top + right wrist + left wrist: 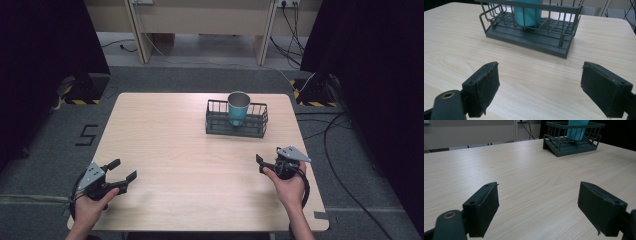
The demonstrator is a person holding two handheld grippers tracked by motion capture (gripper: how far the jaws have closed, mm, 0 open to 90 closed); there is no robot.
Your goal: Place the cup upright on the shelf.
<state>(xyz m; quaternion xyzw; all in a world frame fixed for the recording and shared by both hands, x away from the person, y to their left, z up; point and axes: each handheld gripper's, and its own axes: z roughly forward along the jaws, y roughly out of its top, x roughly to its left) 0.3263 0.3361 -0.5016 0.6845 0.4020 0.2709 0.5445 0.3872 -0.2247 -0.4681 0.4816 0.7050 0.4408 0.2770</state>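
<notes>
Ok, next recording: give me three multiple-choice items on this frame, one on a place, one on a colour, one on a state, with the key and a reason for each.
1. Where does the cup stand?
A. On the bare table, left of the rack
B. Inside the wire rack
C. Between a gripper's jaws

2. What colour is the cup's outside?
A. Red
B. Yellow
C. Teal

3. How do the left gripper and the right gripper stand?
A. Both open, holding nothing
B. Both shut on the cup
C. Left shut, right open

Key: 1 B, the rack's bars surround the upright cup. 2 C, its wall shows teal through the bars. 3 A, each gripper view shows wide-apart jaws with bare table between.
</notes>
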